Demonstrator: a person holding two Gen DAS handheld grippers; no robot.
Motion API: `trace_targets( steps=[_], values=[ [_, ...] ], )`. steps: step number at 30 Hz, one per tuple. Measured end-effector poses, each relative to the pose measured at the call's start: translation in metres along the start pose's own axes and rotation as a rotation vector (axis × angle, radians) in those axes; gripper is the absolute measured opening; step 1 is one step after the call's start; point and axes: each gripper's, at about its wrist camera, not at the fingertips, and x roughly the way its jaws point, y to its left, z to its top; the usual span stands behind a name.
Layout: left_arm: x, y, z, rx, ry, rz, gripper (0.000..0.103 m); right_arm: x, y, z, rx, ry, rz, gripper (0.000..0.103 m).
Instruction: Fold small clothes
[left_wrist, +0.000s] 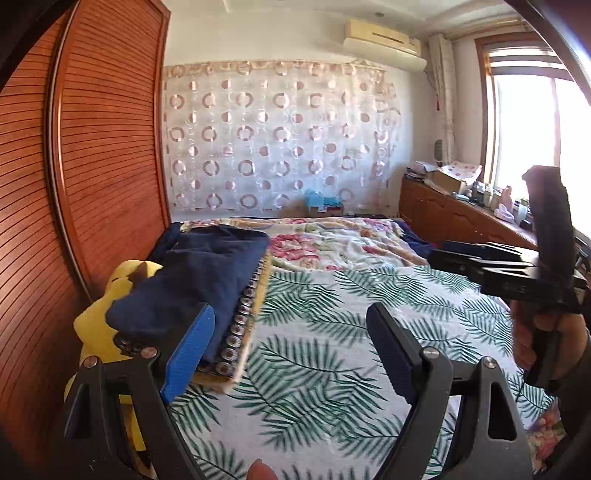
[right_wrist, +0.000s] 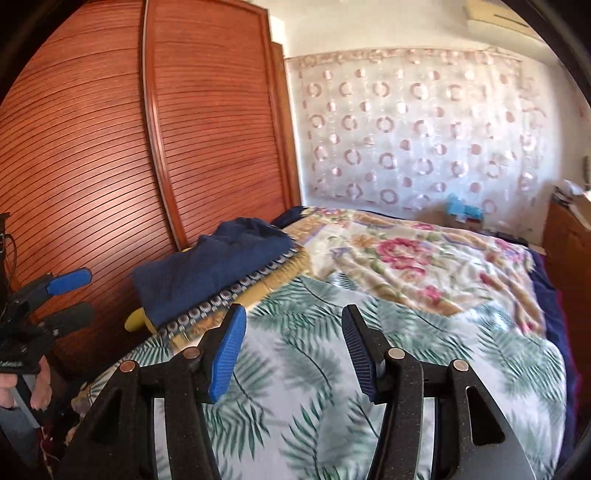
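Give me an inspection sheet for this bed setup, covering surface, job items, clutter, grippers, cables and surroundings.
Surface: bed with a palm-leaf sheet in front and a floral blanket behind.
Job's things: folded navy garment on a patterned folded cloth at the bed's left edge, with something yellow beneath.
Clutter: boxes and small items on the wooden cabinet under the window.
Grippers: left gripper open, nothing between its pads; right gripper open, empty.
Cables: thin dark wire at the left edge of the right wrist view, unclear.
Surroundings: slatted wooden wardrobe, circle-print curtain, air conditioner.
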Motion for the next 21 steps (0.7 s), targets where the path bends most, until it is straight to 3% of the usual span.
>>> trace_targets(
  steps=[6,13,21],
  values=[
    [-0.005,-0.031,-0.006,-0.002,0.024,-0.047,0.085,-0.069,0.009,-0.031,0.040,-0.021,-0.066,0.068],
    [-0.018,-0.062,-0.005,0.006,0.029,-0.063,0.085,-0.133,0.029,-0.050,0.092,-0.054,-0.145,0.069],
    [-0.041,-0.084,0.011,0.025,-0.017,-0.084,0.085,-0.182,0.060,-0.052,0.112,-0.112,-0.260,0.072]
  ],
)
